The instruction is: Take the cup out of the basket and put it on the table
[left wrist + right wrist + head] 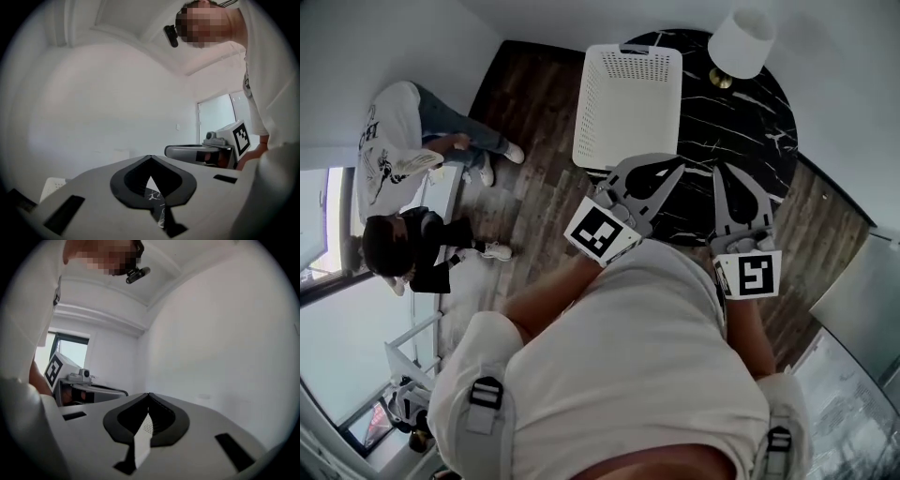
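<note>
Cup (741, 42), if that is what the smooth white tapered shape on a small brass-coloured foot is (from this steep angle it could as well be a little lamp), stands upright at the far rim of the tabletop (750, 141). It is outside the basket (627, 103) and apart from it. The tabletop is a round slab of glossy black stone veined with thin white lines. The basket is a white plastic rectangle with rounded corners and rows of fine perforations, and it sits on the slab's left part. Beneath lies a floor (525, 187) of dark, grainy wood planks. Nearer the camera, both tongs are held over the near edge of the slab. The left tongs (678, 164) are matte grey, with black ribbed pads curving round a teardrop hollow. Their tips are pressed together with nothing between them, and a sliver of veined stone shows through the hollow in the left gripper view. The right tongs (719, 171) have the same shape and are likewise closed and empty. In the right gripper view, a strip of the perforated white basket shows through their hollow. Each carries a white cube printed with a black square marker. At the left of the head view, two people (398, 187) sit on the floor by a bright window.
</note>
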Available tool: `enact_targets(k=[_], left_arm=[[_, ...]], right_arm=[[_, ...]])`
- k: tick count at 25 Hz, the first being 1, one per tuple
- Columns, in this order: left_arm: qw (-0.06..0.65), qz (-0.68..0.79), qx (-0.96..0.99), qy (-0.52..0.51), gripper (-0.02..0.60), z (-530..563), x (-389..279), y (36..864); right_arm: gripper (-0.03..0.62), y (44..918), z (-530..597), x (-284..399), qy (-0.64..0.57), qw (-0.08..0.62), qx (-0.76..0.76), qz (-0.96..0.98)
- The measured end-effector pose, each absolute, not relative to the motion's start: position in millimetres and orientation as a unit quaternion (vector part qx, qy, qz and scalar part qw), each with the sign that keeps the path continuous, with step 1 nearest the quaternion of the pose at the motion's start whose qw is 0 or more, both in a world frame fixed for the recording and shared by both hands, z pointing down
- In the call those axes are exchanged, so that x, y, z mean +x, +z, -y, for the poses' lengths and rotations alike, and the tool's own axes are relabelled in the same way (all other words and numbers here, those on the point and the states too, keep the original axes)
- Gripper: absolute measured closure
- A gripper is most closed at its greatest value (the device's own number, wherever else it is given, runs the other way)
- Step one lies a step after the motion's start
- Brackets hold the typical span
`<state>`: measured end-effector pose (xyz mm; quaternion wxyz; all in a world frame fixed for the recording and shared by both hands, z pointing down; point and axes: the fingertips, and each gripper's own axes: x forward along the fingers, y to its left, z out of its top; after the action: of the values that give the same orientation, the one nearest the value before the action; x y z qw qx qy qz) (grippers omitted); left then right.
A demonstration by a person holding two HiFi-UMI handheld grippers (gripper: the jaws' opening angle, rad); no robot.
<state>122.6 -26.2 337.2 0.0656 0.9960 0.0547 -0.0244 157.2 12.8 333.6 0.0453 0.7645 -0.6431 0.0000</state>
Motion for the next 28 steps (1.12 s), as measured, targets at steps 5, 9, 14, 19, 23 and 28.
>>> enact_targets(k=[5, 9, 14, 19, 23, 28], left_arm=[[0.080, -0.034, 0.995, -0.039, 0.577, 37, 105, 314], [0.069, -0.034, 0.996, -0.052, 0.577, 37, 100, 303], [0.067, -0.028, 0.996, -0.053, 0.577, 42, 94, 299], [0.070, -0.031, 0.996, -0.051, 0.577, 43, 94, 301], [0.067, -0.029, 0.996, -0.054, 0.577, 44, 94, 299], [0.073, -0.031, 0.995, -0.054, 0.577, 46, 94, 299]], right_arm=[[0.585, 309, -3, 132, -0.012, 0.011, 0.748, 0.664], [0.586, 311, 2, 126, -0.012, 0.021, 0.743, 0.669], [0.586, 306, 5, 120, -0.013, 0.020, 0.737, 0.675], [0.586, 312, 10, 121, 0.002, 0.008, 0.739, 0.674], [0.586, 313, 10, 119, 0.006, 0.008, 0.740, 0.673], [0.586, 311, 13, 117, 0.003, 0.013, 0.739, 0.674]])
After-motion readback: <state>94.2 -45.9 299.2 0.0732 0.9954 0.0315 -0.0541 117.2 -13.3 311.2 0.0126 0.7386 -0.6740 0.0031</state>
